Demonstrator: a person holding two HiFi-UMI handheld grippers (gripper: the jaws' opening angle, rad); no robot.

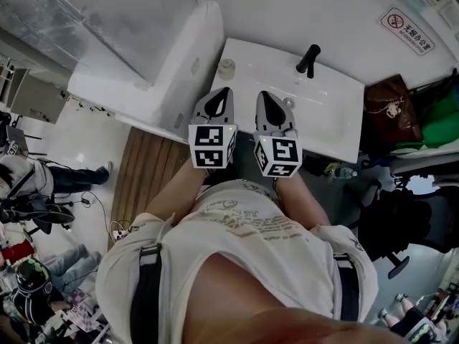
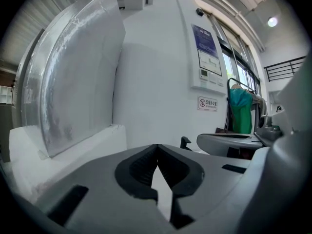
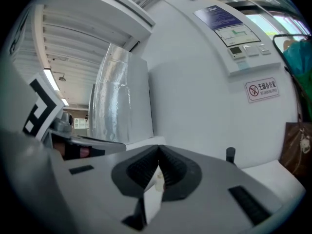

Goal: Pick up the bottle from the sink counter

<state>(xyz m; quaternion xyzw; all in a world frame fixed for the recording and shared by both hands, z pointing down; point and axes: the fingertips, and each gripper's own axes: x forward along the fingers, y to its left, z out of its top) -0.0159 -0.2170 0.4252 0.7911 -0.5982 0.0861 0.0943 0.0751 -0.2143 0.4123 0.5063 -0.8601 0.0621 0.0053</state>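
A small pale bottle (image 1: 226, 68) stands on the far left corner of the white sink counter (image 1: 337, 120), by the wall. My two grippers hang side by side over the counter's near edge, pointing toward the wall. The left gripper (image 1: 226, 90) is shut and empty, its tips just short of the bottle and apart from it. To its right, the right gripper (image 1: 261, 93) is shut and empty as well. In the left gripper view the jaws (image 2: 157, 146) meet at the tips. The right gripper view shows the same closed tips (image 3: 158, 147). Neither gripper view shows the bottle clearly.
A black faucet (image 1: 308, 59) stands at the back of the counter, and a small grey drain knob (image 1: 289, 103) lies beside the right gripper. A white frosted partition (image 1: 143, 63) borders the left. A brown bag (image 1: 391, 110) hangs at the right. A wooden mat (image 1: 147, 170) covers the floor.
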